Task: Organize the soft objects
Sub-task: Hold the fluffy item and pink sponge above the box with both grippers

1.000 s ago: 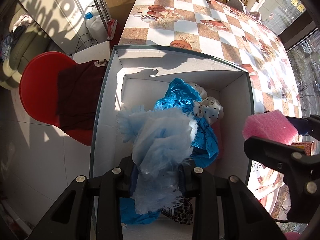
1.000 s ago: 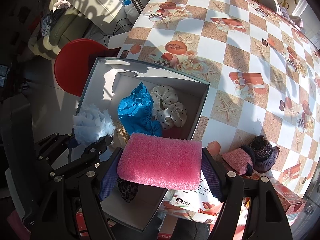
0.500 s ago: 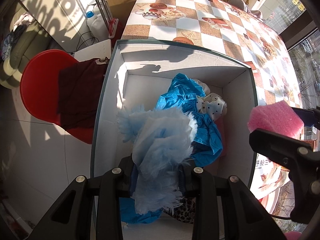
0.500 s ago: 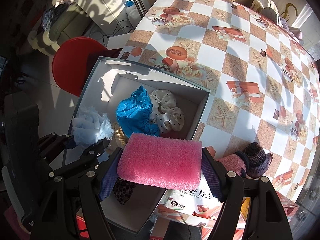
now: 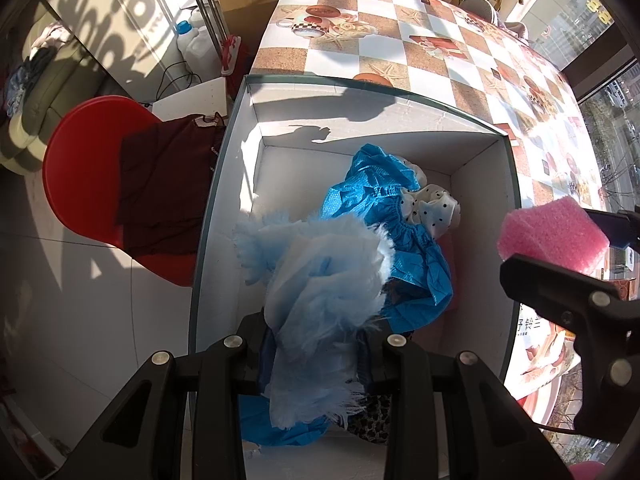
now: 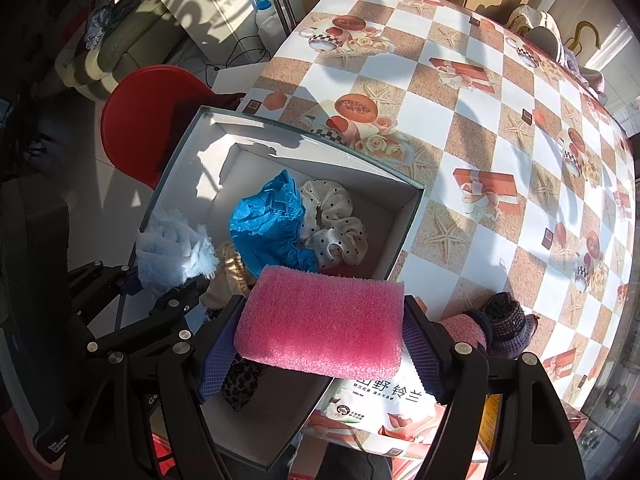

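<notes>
Over the white open cardboard box (image 6: 404,216) hang two claws. One fringed pale-blue cloth (image 5: 320,280) is clenched in the left claw (image 5: 316,344), trailing down along its fingers. One pink rectangular foam sponge (image 6: 322,324) is pinched by its short ends in the right claw (image 6: 320,344), its long axis crosswise. Inside lie one crumpled blue plastic cover (image 6: 268,220) and one white polka-dot scrunchie (image 6: 336,224). Beneath is a checkered tabletop (image 6: 500,128); one red round stool (image 5: 84,184) stands on the floor.
</notes>
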A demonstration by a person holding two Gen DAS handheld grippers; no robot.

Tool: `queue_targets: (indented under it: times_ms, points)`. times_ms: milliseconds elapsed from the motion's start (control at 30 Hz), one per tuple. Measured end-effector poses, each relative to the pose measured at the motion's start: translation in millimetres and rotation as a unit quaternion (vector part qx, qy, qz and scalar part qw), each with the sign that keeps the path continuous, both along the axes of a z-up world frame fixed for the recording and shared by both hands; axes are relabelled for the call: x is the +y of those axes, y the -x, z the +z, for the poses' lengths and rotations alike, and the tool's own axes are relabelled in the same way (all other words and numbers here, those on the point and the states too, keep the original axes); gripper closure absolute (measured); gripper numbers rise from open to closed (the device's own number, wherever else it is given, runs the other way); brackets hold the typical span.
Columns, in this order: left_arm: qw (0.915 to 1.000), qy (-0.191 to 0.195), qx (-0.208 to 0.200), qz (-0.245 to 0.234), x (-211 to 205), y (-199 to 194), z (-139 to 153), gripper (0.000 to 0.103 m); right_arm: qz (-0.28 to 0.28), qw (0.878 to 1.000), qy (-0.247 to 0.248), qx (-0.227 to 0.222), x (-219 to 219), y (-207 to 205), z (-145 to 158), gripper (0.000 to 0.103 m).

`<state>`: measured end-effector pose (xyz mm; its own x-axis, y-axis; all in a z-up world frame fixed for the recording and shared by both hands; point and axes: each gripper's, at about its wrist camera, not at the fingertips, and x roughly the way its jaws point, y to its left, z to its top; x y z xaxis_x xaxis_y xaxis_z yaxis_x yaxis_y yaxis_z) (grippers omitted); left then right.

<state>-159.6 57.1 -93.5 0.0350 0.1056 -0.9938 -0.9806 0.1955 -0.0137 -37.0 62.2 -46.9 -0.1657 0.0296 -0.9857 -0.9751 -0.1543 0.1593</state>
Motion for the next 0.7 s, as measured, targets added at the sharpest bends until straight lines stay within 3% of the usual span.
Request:
queue_targets:
  times_ms: [700]
  points:
    - [1.0000,0.001,-0.001,-0.001,-1.5,1.2,-1.0,0.067,0.007,1.000,0.001,-0.006,-0.6,2.3,0.0,0.026]
